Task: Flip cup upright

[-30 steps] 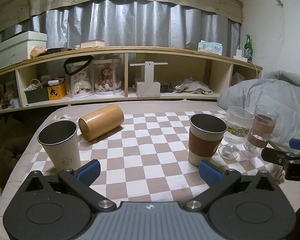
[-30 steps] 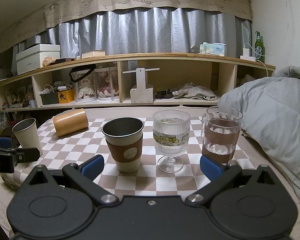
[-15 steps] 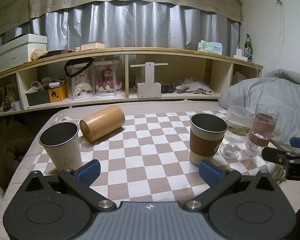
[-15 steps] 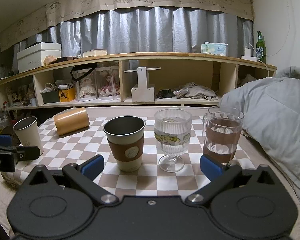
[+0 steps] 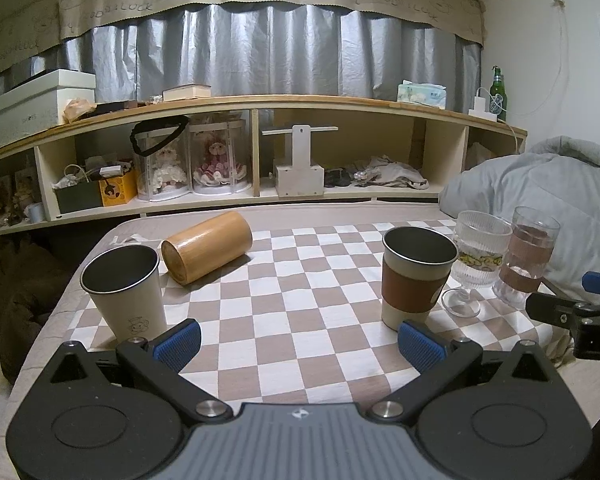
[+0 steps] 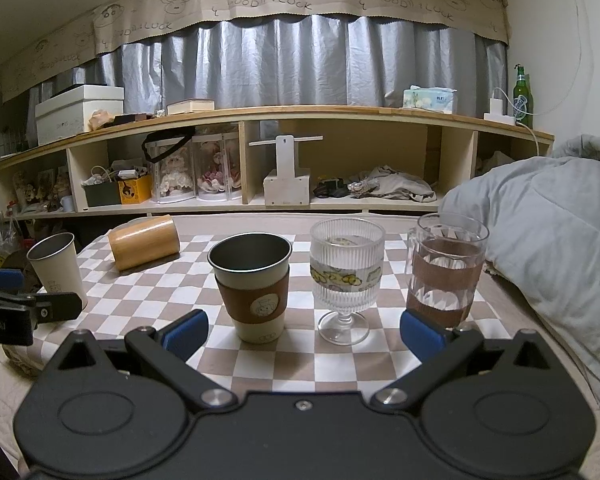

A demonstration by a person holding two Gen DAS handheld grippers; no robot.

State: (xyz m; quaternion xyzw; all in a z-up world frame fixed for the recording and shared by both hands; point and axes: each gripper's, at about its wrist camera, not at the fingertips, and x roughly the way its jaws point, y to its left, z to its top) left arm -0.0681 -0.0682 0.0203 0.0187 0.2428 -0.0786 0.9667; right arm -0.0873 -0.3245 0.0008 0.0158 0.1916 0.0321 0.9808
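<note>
One wooden cup lying on its side. Four cups standing up. Two grippers, left and right, both spread wide, holding nothing.

A checkered cloth carries four upright cups and one bamboo cup lying sideways.

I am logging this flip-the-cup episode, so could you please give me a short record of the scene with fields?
surface: checkered cloth
cup to flip: bamboo cup, lying on its side, far left
upright, left: white metal cup
upright, centre: brown-sleeved cup
upright, right: ribbed stemmed glass; banded glass
left tool: open, empty, short of the cups
right tool: open, empty, facing the sleeved cup and stemmed glass
task state: not begun
</note>
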